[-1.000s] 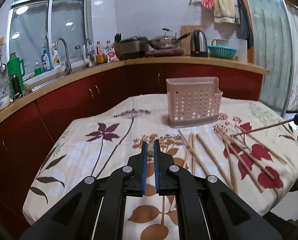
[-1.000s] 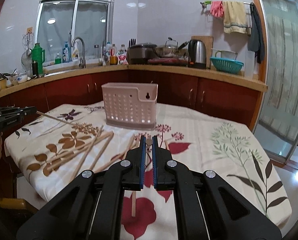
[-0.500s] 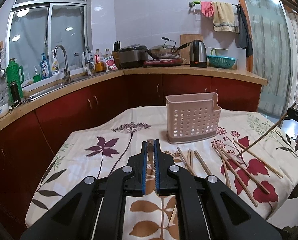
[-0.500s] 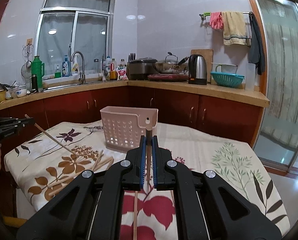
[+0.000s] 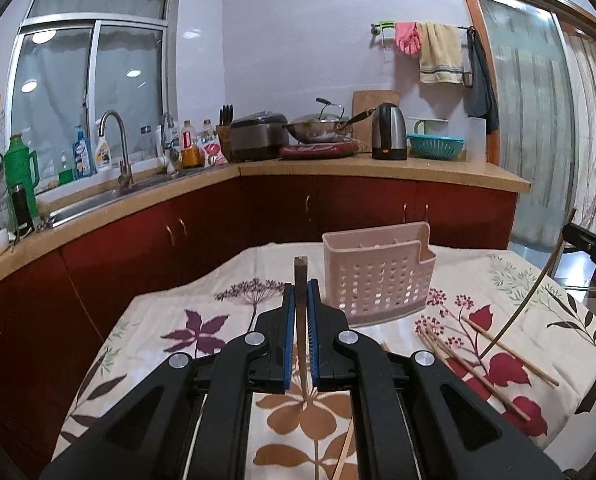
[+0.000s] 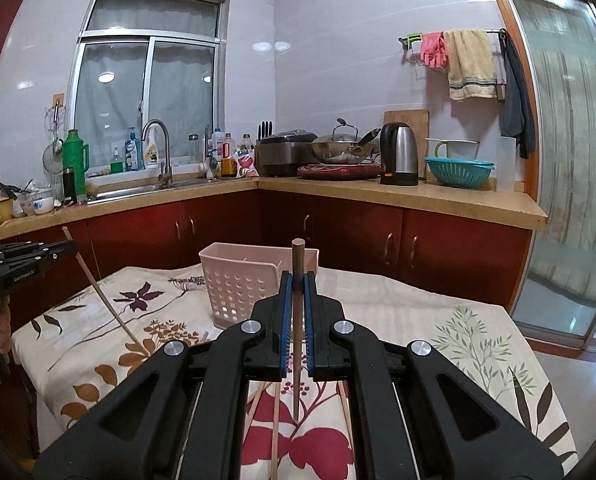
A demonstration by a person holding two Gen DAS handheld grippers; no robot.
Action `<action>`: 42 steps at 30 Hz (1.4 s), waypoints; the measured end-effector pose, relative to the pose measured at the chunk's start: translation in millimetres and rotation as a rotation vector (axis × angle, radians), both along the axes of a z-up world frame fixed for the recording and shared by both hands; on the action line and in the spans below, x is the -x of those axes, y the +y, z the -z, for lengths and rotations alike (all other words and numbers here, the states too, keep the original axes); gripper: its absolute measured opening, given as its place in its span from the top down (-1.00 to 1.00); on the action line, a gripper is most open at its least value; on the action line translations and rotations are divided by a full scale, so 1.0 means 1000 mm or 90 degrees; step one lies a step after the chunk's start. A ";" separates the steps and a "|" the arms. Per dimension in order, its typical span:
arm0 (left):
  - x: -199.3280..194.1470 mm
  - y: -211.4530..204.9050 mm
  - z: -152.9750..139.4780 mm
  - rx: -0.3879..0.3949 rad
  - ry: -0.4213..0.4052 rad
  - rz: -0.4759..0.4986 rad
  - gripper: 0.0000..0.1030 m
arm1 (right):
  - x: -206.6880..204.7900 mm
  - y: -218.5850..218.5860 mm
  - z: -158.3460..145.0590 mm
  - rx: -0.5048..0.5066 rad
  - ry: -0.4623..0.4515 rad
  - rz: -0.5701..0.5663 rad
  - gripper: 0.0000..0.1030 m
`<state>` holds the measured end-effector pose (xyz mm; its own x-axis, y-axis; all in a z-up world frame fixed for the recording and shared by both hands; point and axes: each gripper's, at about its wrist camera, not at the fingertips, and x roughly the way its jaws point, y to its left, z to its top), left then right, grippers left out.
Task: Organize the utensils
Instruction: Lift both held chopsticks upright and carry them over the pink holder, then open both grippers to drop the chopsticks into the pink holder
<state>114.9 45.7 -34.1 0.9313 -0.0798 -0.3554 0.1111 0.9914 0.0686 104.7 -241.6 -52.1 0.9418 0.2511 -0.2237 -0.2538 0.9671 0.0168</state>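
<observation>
Left wrist: my left tool point(image 5: 300, 300) is clamped on one chopstick point(image 5: 300, 280), now lifted off the counter point(image 5: 177, 320) and standing upright, left of the pink holder point(image 5: 378, 276). Loose chopsticks point(image 5: 478, 364) lie at right.

Right wrist: my right tool point(image 6: 297, 296) grips its chopstick point(image 6: 297, 272), also raised since a second ago, in front of the holder. Both look ready to drop in. Holder's inside is hidden; lower stick ends blur.

Two grippers show, the left gripper point(image 5: 300, 292) and right gripper point(image 6: 297, 288), each holding one chopstick point(image 5: 300, 276), with one pink perforated holder point(image 5: 378, 276) on the table, about five loose chopsticks point(image 5: 474, 368) visible on the cloth, one kettle point(image 6: 398, 154) and one wok point(image 6: 342, 150) behind.
</observation>
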 end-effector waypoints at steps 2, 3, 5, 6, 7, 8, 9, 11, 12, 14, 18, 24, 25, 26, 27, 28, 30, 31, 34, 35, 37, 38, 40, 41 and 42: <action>-0.003 -0.002 -0.005 0.006 -0.005 0.006 0.87 | -0.003 0.000 -0.003 -0.005 -0.002 -0.003 0.88; -0.005 -0.003 -0.007 0.009 -0.007 0.008 0.87 | -0.004 0.000 -0.004 -0.009 -0.005 -0.006 0.88; -0.009 -0.006 -0.014 0.012 -0.014 0.015 0.87 | -0.006 0.001 -0.010 -0.012 -0.014 -0.011 0.88; -0.010 -0.006 -0.016 0.011 -0.018 0.018 0.87 | -0.007 0.001 -0.013 -0.013 -0.019 -0.013 0.88; -0.012 -0.008 -0.020 0.011 -0.024 0.021 0.87 | -0.008 0.002 -0.017 -0.014 -0.027 -0.016 0.88; -0.014 -0.009 -0.025 0.011 -0.032 0.025 0.87 | -0.010 0.002 -0.022 -0.015 -0.036 -0.019 0.88; -0.016 -0.011 -0.031 0.011 -0.041 0.029 0.87 | -0.011 0.002 -0.026 -0.015 -0.042 -0.021 0.88; -0.022 -0.013 -0.041 0.012 -0.055 0.037 0.87 | -0.016 0.002 -0.035 -0.021 -0.057 -0.029 0.88; -0.026 -0.016 -0.048 0.013 -0.065 0.043 0.87 | -0.019 0.003 -0.041 -0.024 -0.066 -0.033 0.88; -0.034 -0.020 -0.058 0.014 -0.081 0.051 0.87 | -0.026 0.003 -0.051 -0.026 -0.083 -0.037 0.88; -0.050 -0.026 -0.077 0.017 -0.115 0.059 0.87 | -0.047 0.005 -0.072 -0.030 -0.115 -0.047 0.88; -0.075 -0.035 -0.103 0.035 -0.179 0.055 0.87 | -0.082 0.010 -0.092 -0.035 -0.154 -0.054 0.88; -0.079 -0.037 -0.105 0.037 -0.185 0.055 0.87 | -0.089 0.011 -0.094 -0.036 -0.158 -0.055 0.88; -0.083 -0.038 -0.106 0.040 -0.190 0.055 0.87 | -0.097 0.012 -0.095 -0.039 -0.163 -0.056 0.88; -0.088 -0.040 -0.105 0.044 -0.192 0.056 0.87 | -0.102 0.013 -0.096 -0.041 -0.166 -0.057 0.88; -0.091 -0.041 -0.105 0.046 -0.193 0.056 0.87 | -0.110 0.014 -0.096 -0.042 -0.169 -0.057 0.88; -0.099 -0.044 -0.100 0.050 -0.193 0.054 0.87 | -0.124 0.016 -0.093 -0.046 -0.172 -0.056 0.88; -0.104 -0.046 -0.094 0.049 -0.189 0.053 0.87 | -0.130 0.017 -0.091 -0.046 -0.170 -0.056 0.88; -0.116 -0.050 -0.078 0.052 -0.170 0.051 0.87 | -0.151 0.019 -0.074 -0.052 -0.145 -0.055 0.88; -0.119 -0.051 -0.070 0.052 -0.160 0.050 0.87 | -0.158 0.019 -0.065 -0.054 -0.131 -0.053 0.88; -0.128 -0.054 -0.053 0.050 -0.138 0.050 0.87 | -0.167 0.019 -0.049 -0.057 -0.105 -0.051 0.88; -0.132 -0.054 -0.045 0.048 -0.126 0.050 0.87 | -0.171 0.019 -0.041 -0.058 -0.091 -0.049 0.88; -0.140 -0.055 -0.034 0.049 -0.105 0.050 0.87 | -0.174 0.020 -0.029 -0.057 -0.072 -0.047 0.88; -0.143 -0.055 -0.028 0.050 -0.093 0.050 0.87 | -0.177 0.020 -0.022 -0.056 -0.058 -0.049 0.88; -0.146 -0.055 -0.020 0.052 -0.078 0.051 0.87 | -0.179 0.020 -0.020 -0.055 -0.048 -0.051 0.88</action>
<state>260.6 -9.1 -14.3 0.9569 -0.1796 -0.2282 0.1859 0.9825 0.0063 283.8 -221.2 -32.6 0.9315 0.3409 -0.1270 -0.3334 0.9396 0.0767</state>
